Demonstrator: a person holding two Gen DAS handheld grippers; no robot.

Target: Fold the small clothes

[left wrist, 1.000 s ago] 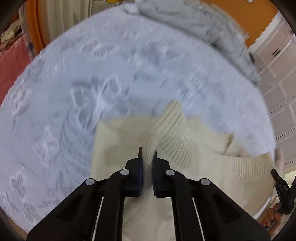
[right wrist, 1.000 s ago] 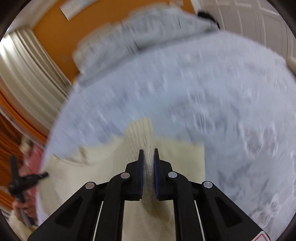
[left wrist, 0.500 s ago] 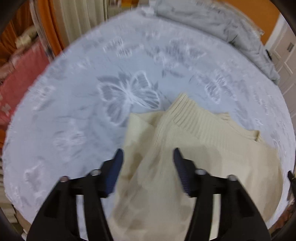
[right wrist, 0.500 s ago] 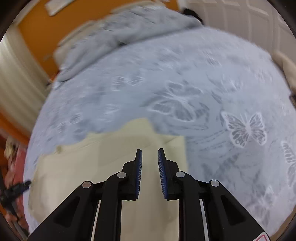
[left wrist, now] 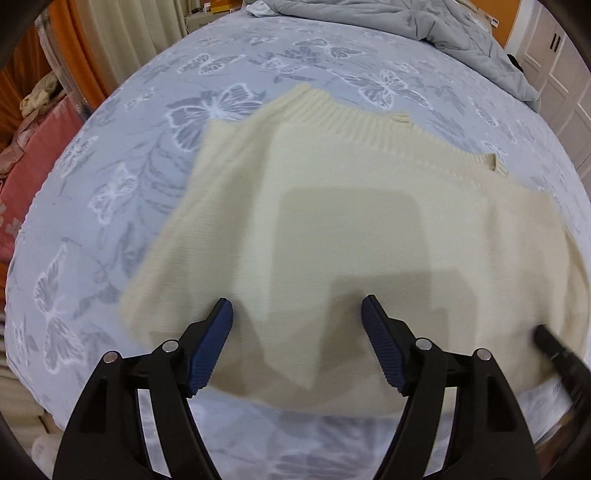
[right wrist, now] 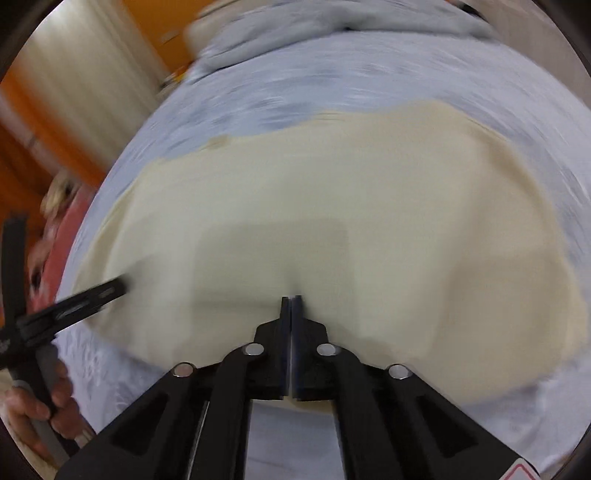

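The left gripper [left wrist: 297,310] was opening, empty, above the sweater [left wrist: 332,221]; the right gripper [right wrist: 291,299] was closed tight, its tips at the sweater, nothing visibly held.

- Even, bright indoor light in both views, no glare.
- Blocky soft shadows fall on the cream sweater [left wrist: 369,206].
- Left wrist view mostly sharp; right wrist view smeared by motion blur.
- Fisheye bends the bed [left wrist: 110,192], dark corners.

Butterfly-print bedspread [left wrist: 229,110], orange wall [right wrist: 155,33]
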